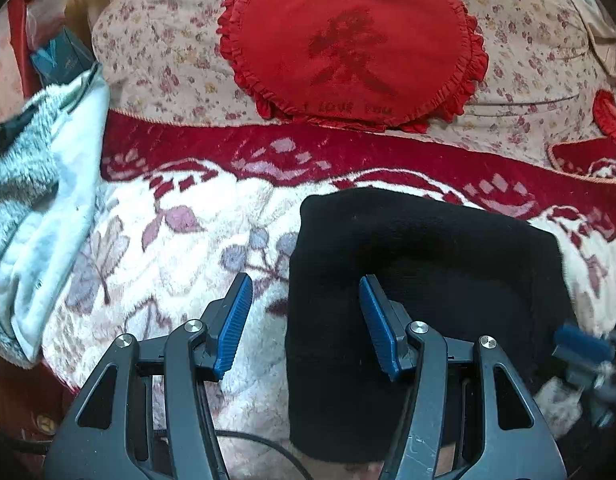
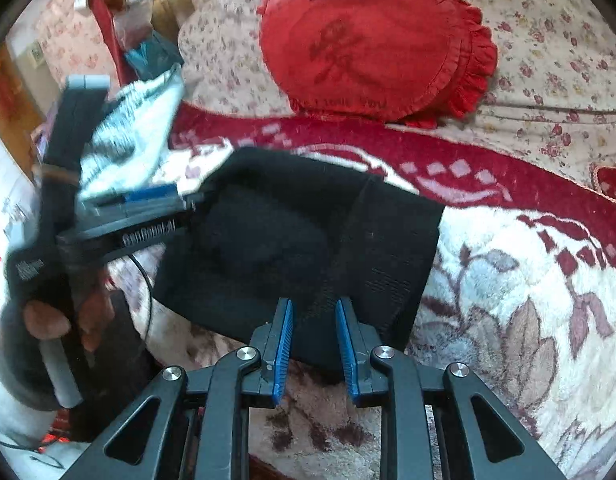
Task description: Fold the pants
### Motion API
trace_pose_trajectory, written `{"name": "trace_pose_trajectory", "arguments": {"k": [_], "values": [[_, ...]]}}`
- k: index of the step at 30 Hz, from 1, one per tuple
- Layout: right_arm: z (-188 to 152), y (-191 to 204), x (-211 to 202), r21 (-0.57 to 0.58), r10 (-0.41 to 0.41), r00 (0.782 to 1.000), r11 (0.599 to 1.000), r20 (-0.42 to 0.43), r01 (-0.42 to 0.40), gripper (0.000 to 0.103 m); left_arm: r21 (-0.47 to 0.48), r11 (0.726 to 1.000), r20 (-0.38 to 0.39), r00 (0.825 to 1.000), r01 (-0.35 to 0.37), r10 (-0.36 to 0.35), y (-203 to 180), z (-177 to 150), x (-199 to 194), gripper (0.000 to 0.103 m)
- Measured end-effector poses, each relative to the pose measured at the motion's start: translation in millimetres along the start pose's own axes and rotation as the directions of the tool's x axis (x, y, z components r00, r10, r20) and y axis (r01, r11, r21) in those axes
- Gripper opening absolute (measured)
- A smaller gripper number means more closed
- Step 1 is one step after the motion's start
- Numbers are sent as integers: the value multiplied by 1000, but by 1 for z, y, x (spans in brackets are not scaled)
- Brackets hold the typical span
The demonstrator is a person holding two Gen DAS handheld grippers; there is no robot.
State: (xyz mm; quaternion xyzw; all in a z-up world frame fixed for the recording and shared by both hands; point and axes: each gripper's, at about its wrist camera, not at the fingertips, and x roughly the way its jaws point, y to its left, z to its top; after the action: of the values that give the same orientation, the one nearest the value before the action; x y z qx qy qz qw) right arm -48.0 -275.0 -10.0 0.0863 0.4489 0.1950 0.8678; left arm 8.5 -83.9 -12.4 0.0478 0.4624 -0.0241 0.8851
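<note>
Two tongs are working over the black pants (image 1: 419, 264), which are lying in a small thick bundle on the flowery blanket (image 1: 180, 248) of the bed, near a red heart pillow (image 1: 347, 48). The left tongs (image 1: 306, 312) are standing wide open with nothing in them, one finger over the pants' left edge. The right tongs (image 2: 313, 334) are partly open at the near edge, holding nothing. The folding is looking almost finished. Next, I think, someone needs to press it flat.
</note>
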Motion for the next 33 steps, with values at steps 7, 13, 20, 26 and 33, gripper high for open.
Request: {"name": "trace_pose_trajectory", "arguments": {"k": [7,13,20,26,33], "values": [[2,-58,-2,263,35,997,963,62,-50,53,-92,983,-41,985,161,-165,29,-5,-7,56],[-2,-75,28,346,147,988,926,42,-153,60,-235,928,-105,941,290,-321,46,-13,17,67],[-1,-69,48,319,193,980,926,54,-201,66,-275,886,-96,906,373,-412,39,-14,36,81],[2,-61,48,283,163,983,942,80,-179,56,-235,887,-89,900,397,-426,24,-12,40,75],[23,-52,28,227,143,982,959,126,-169,42,-146,902,-42,908,407,-417,13,13,15,50]]}}
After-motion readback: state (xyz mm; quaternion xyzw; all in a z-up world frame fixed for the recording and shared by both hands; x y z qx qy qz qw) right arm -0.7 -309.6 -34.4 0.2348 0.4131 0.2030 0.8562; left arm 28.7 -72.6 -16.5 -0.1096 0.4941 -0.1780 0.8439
